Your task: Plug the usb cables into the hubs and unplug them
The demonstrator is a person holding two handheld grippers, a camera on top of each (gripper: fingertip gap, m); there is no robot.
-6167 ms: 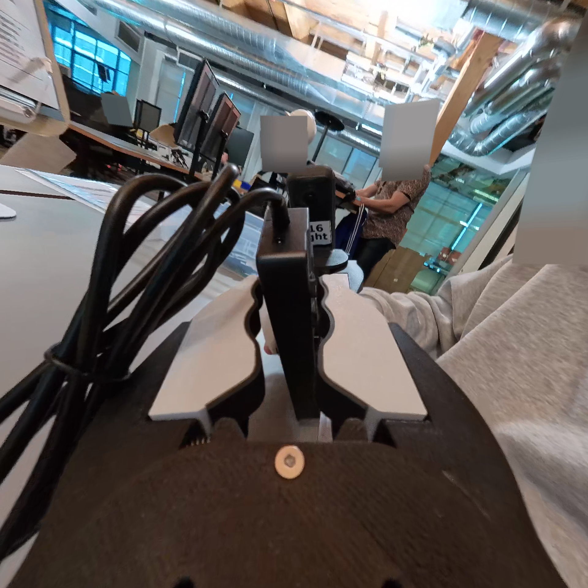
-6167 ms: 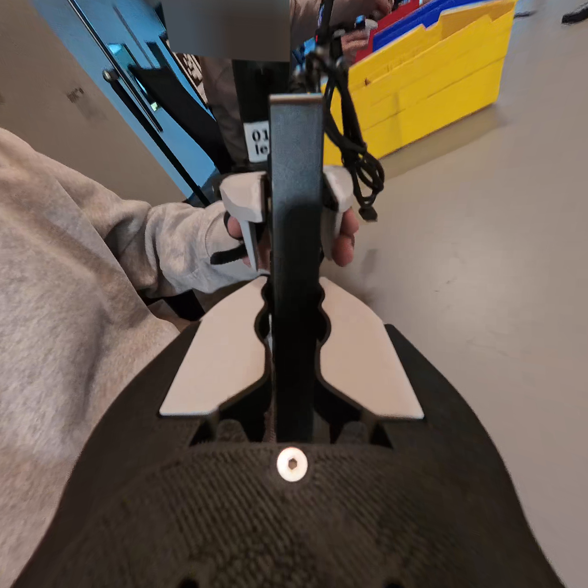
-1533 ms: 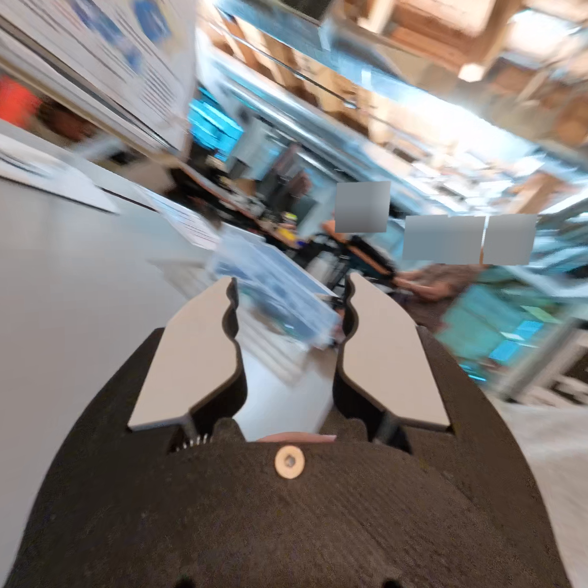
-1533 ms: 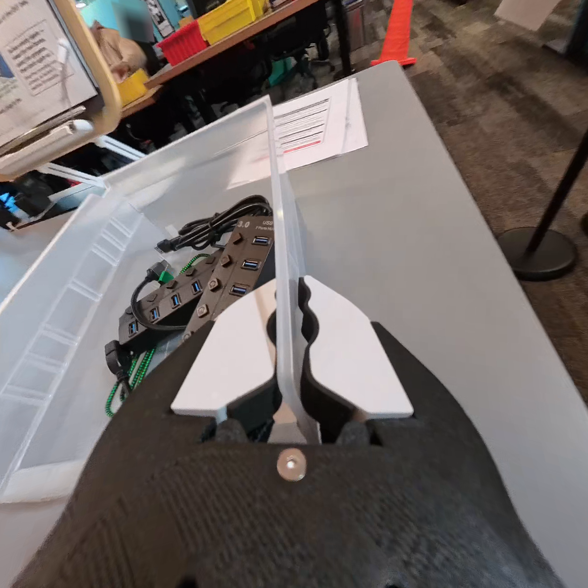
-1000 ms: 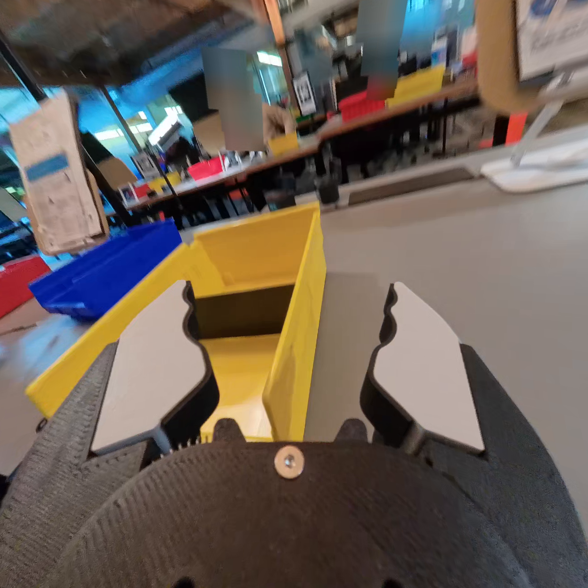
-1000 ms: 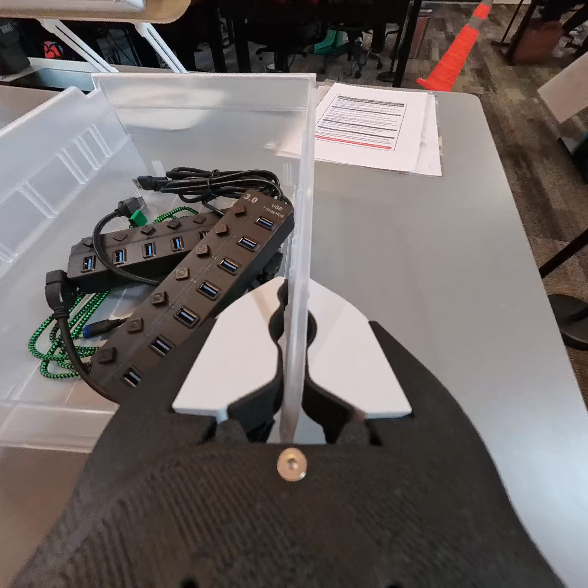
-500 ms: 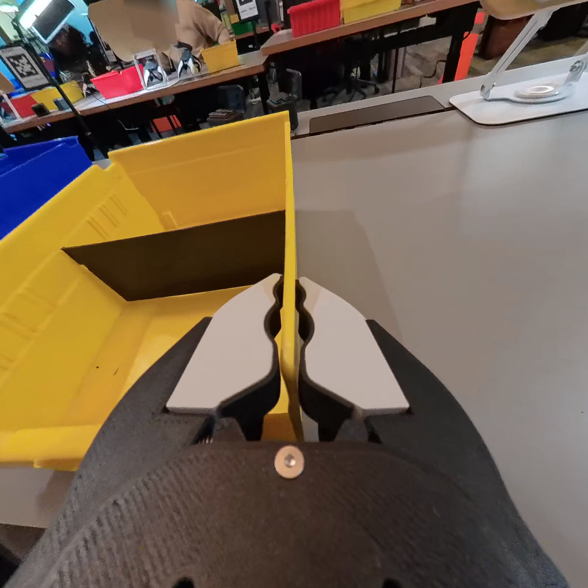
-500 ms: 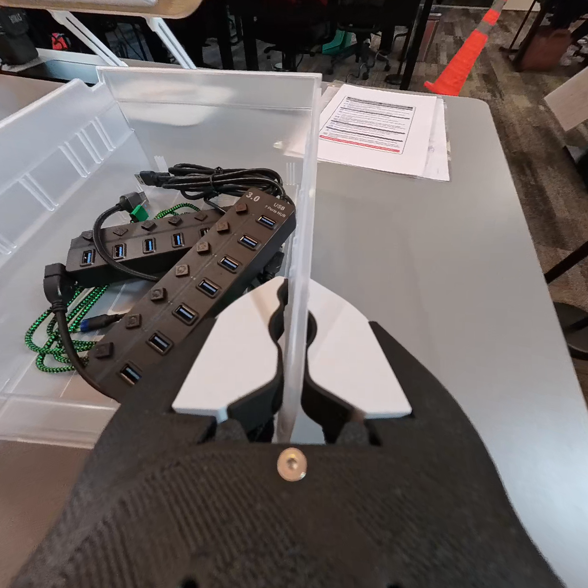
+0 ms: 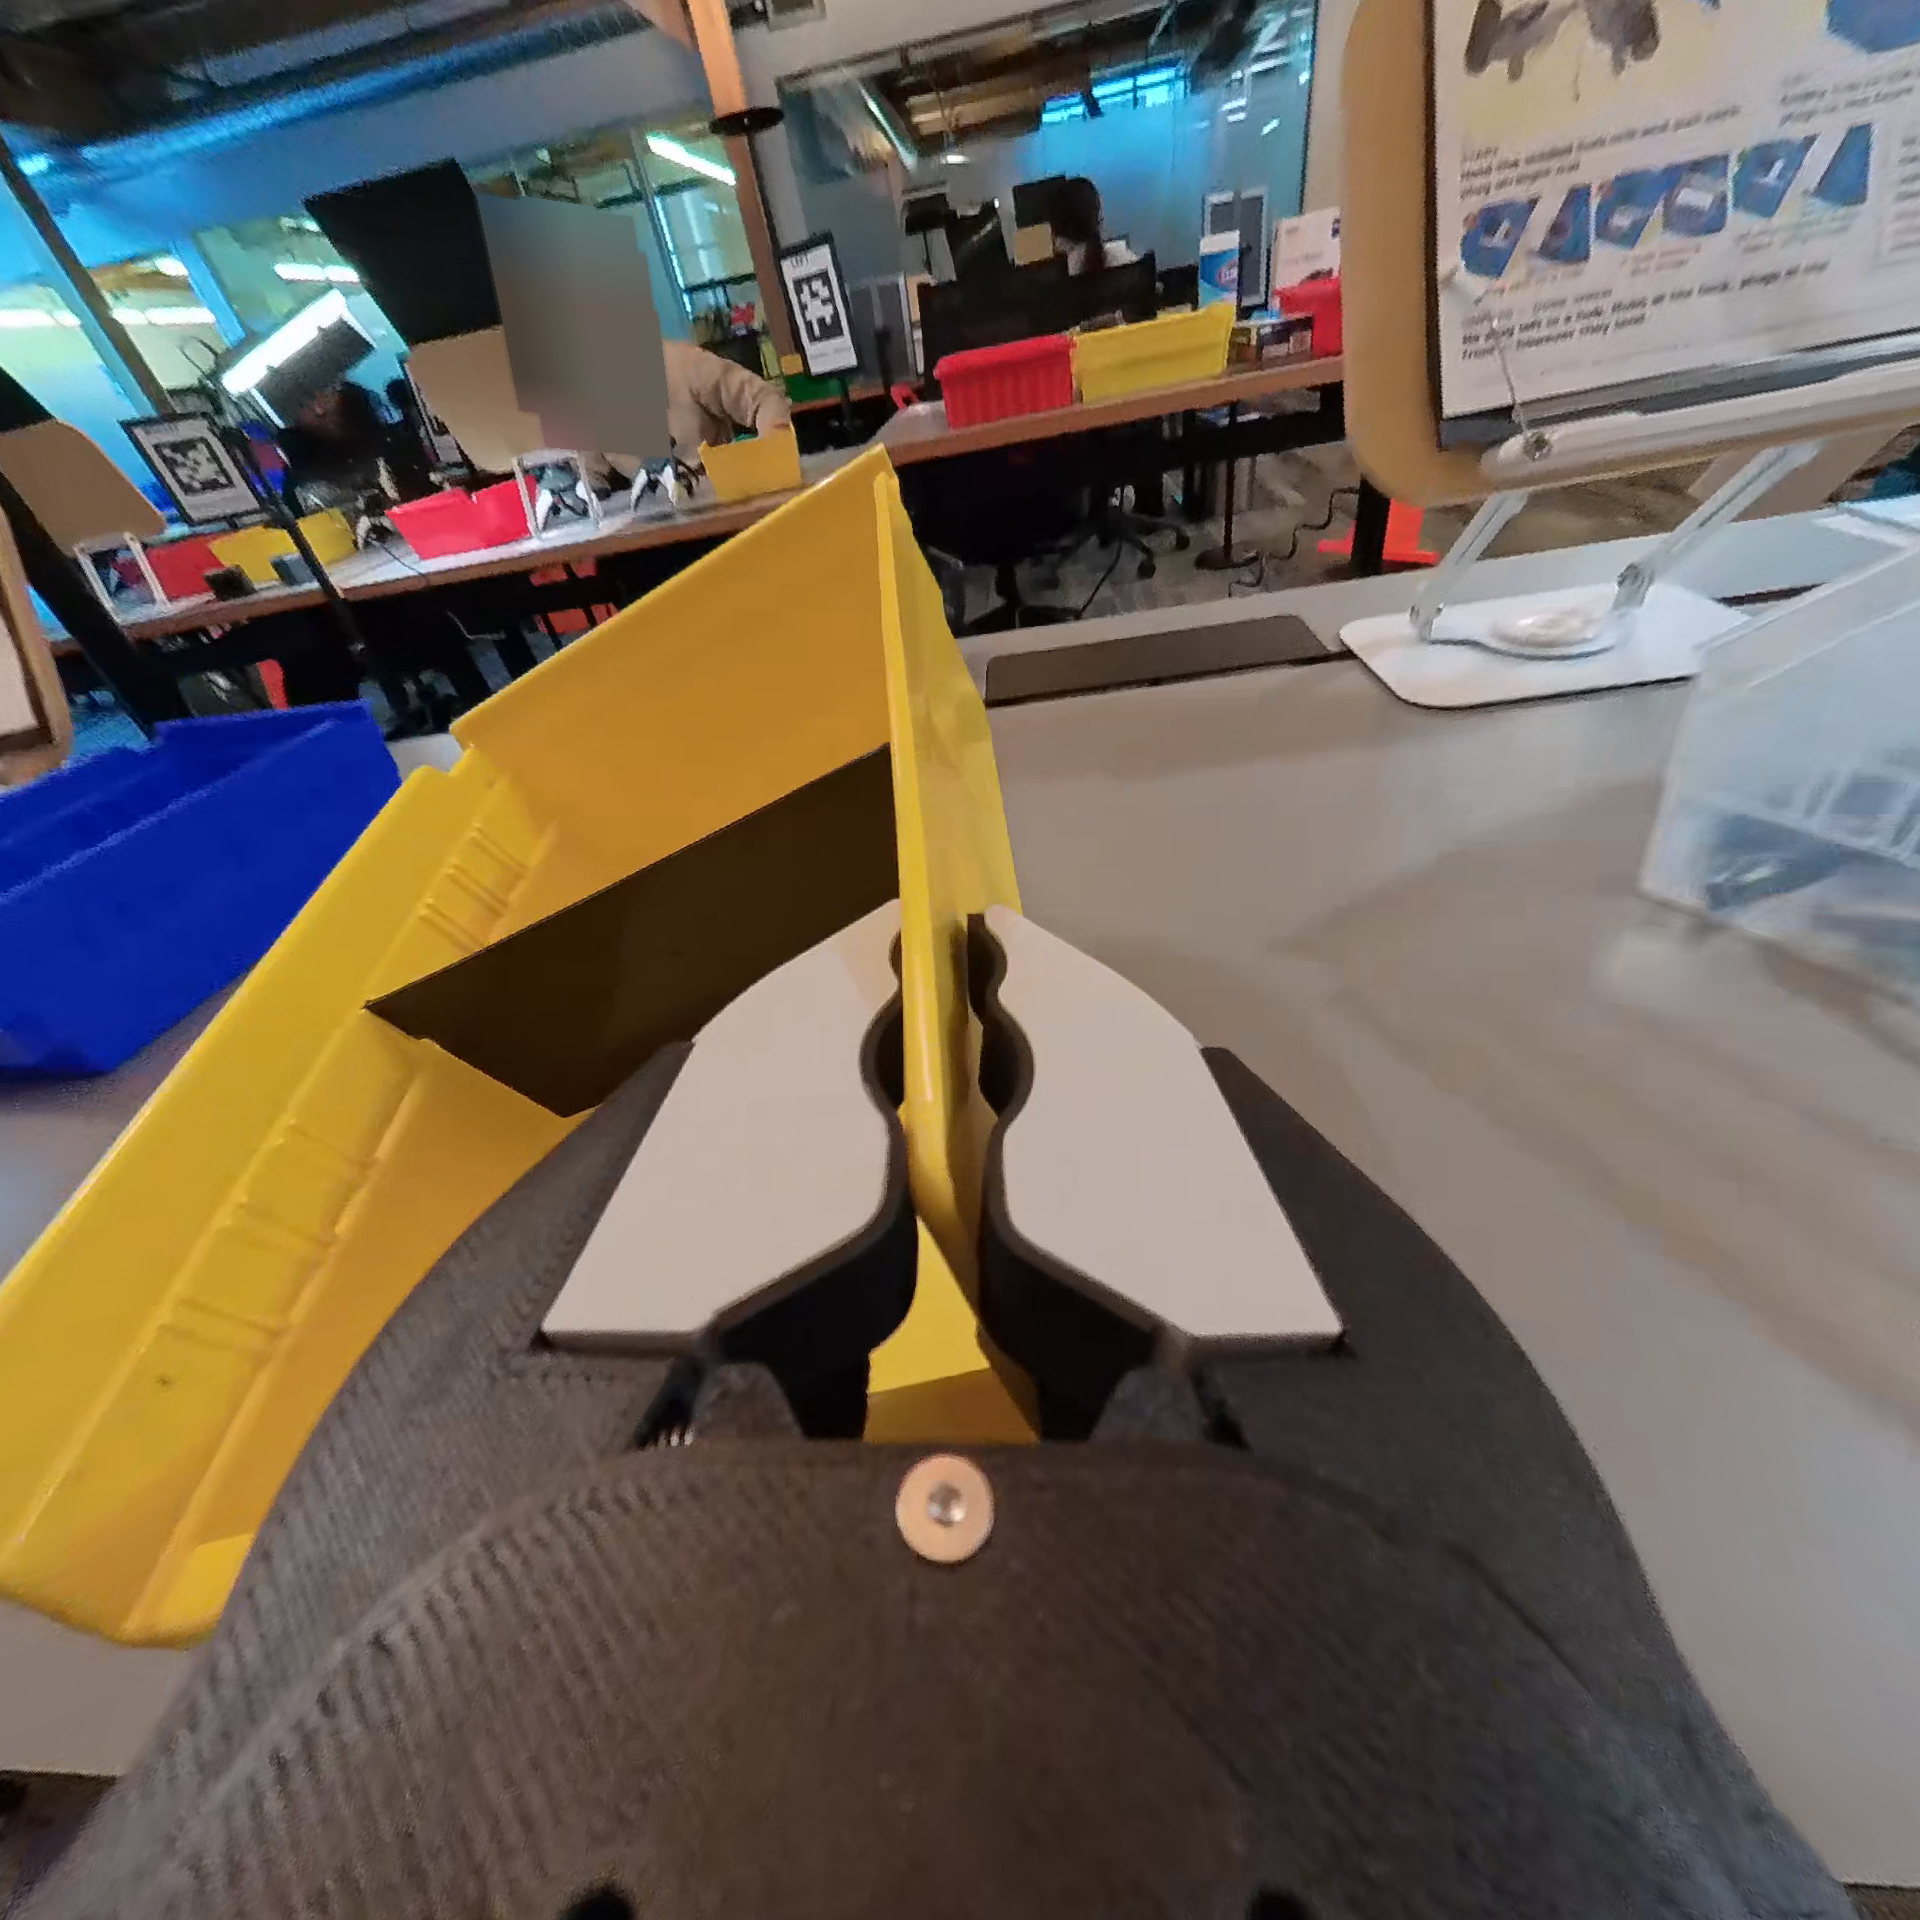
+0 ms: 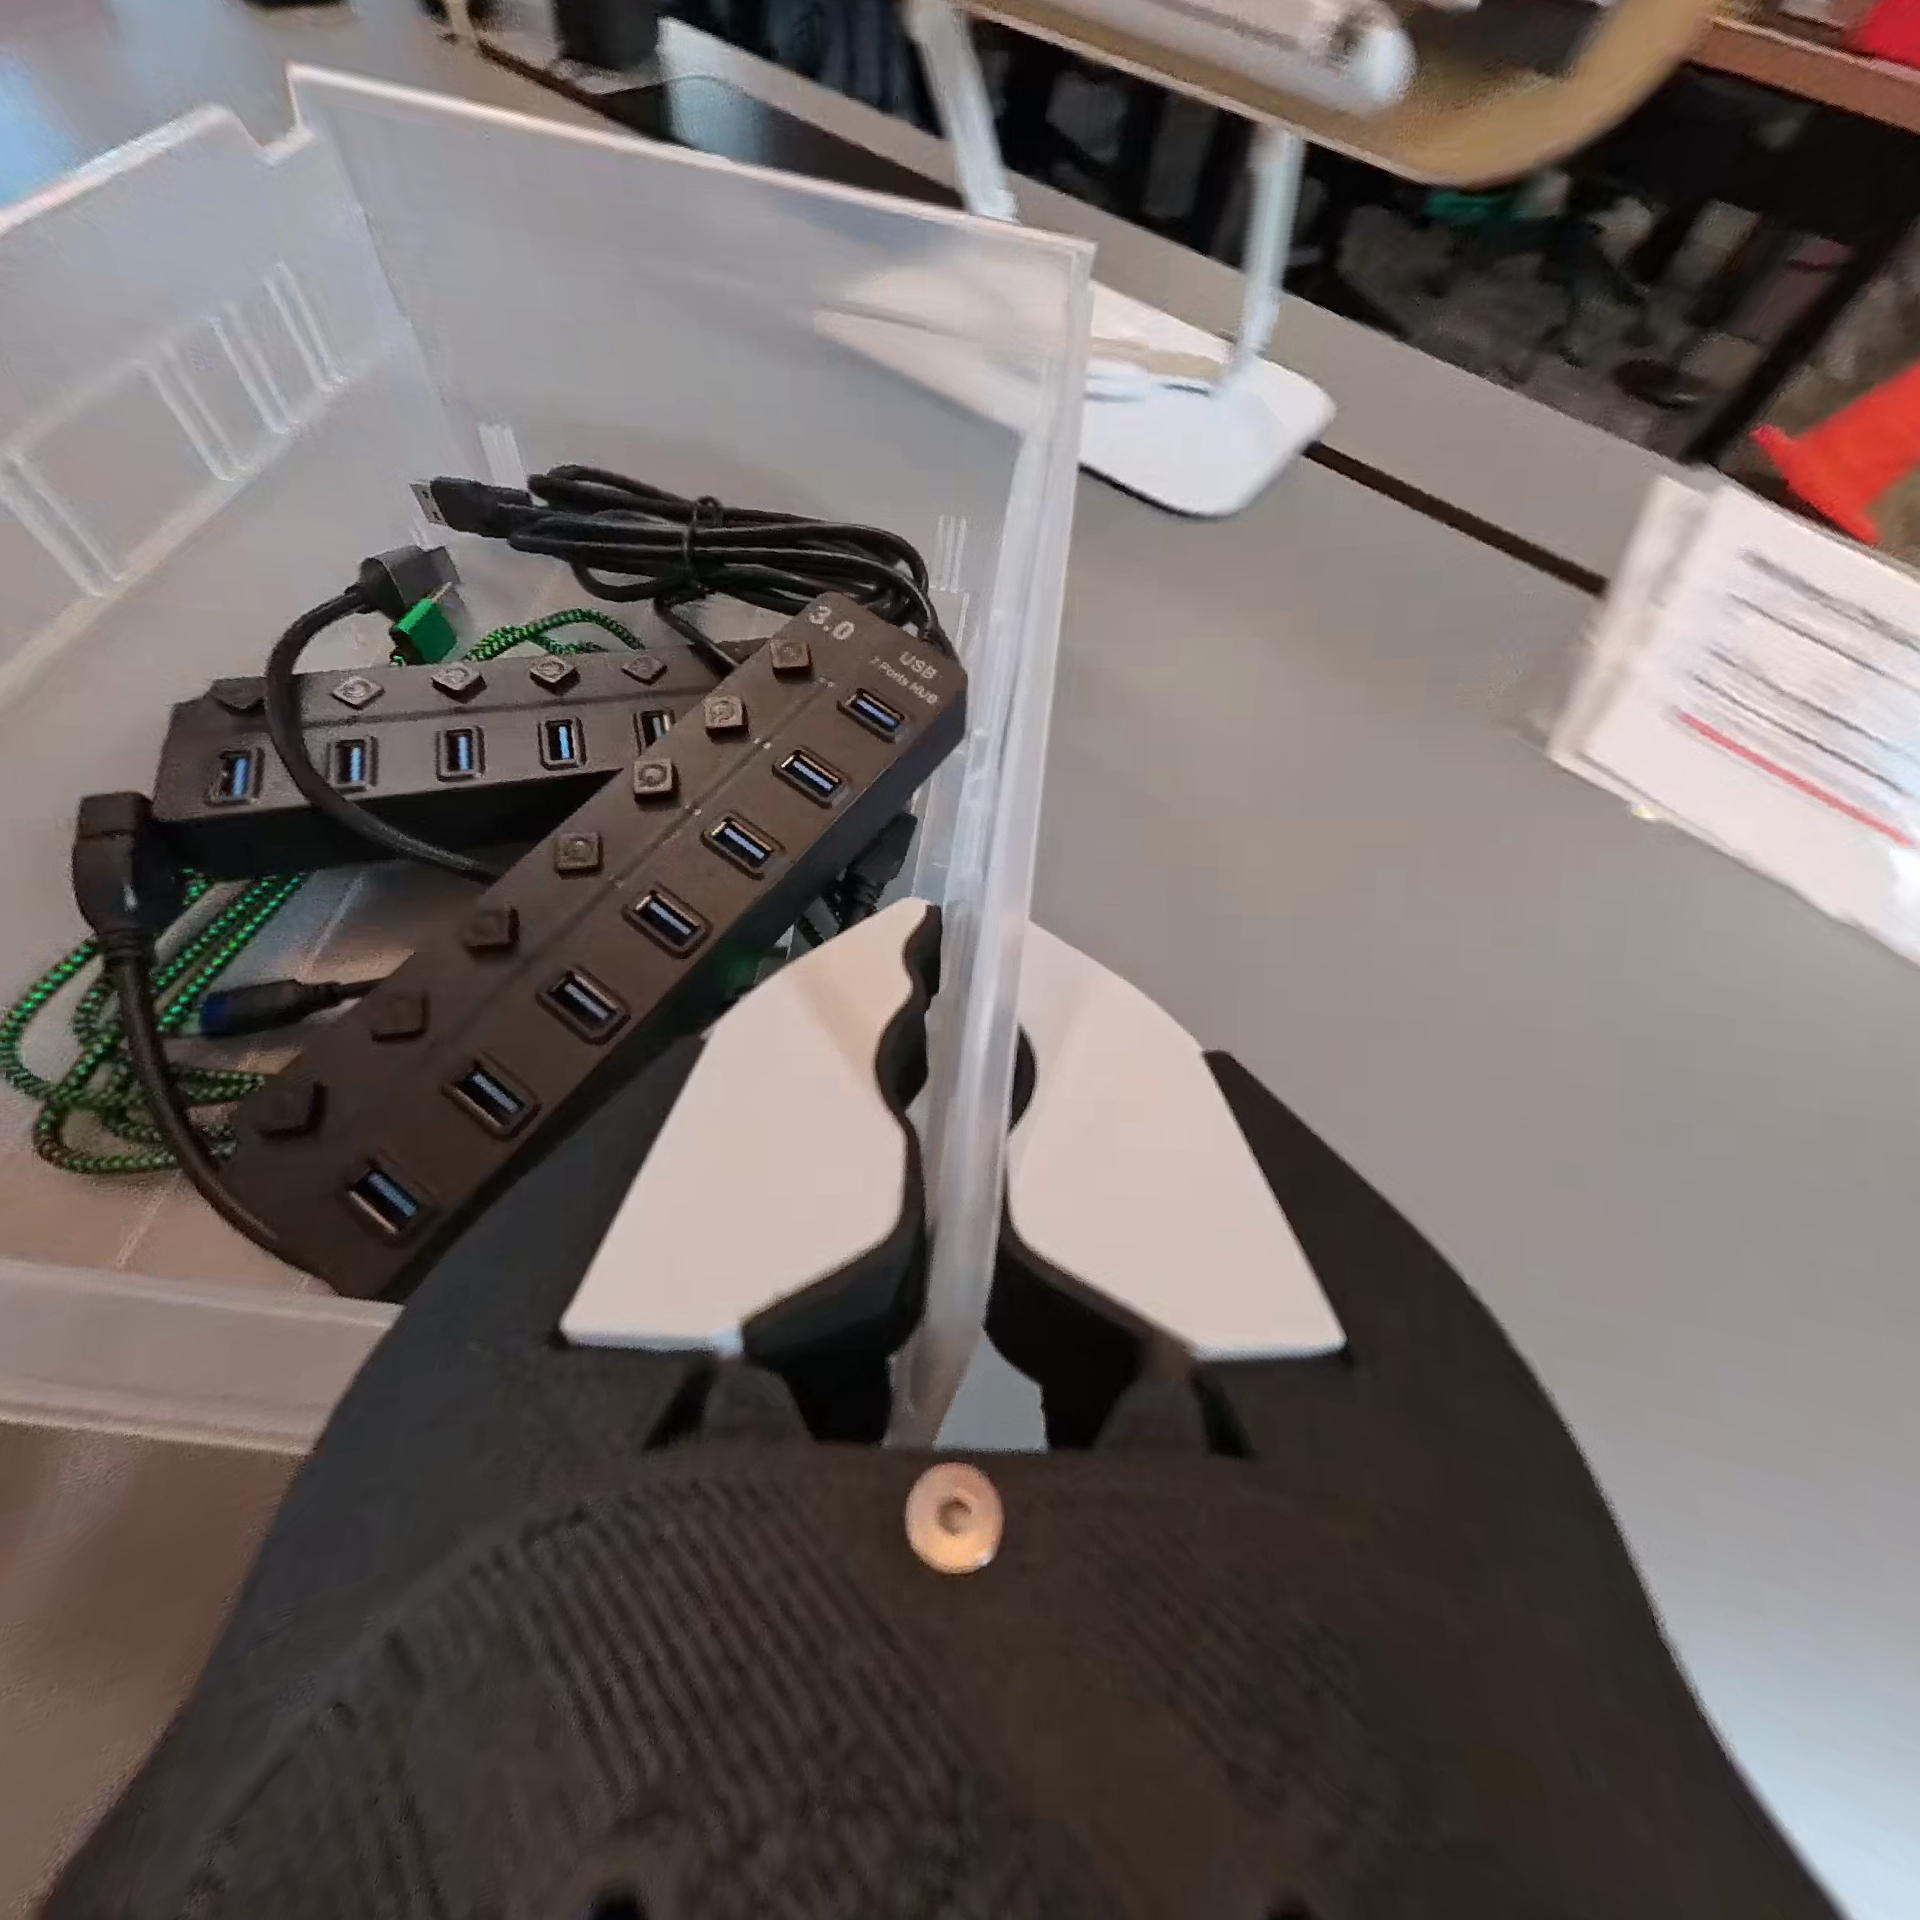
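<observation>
Two hubs [image 10: 582, 914] left of right tongs [image 10: 961, 1039] clamped on clear bin wall [image 10: 1023, 644]; left tongs [image 9: 935, 1039] on yellow bin wall [image 9: 914, 790].

A smooth grey desk [image 9: 1351, 935] fills both views. On its left side sits a yellow plastic bin [image 9: 644, 748] with a dark divider inside, and beside that, farther left, a blue bin [image 9: 156, 883]. To the right rests a clear plastic bin [image 10: 675, 343]. At the far edge stands the flat white base of a stand [image 9: 1527, 644], next to a dark rectangular panel [image 9: 1153, 657] set in the desk top. A printed sheet in a clear sleeve [image 10: 1766, 717] lies at the desk's right.
</observation>
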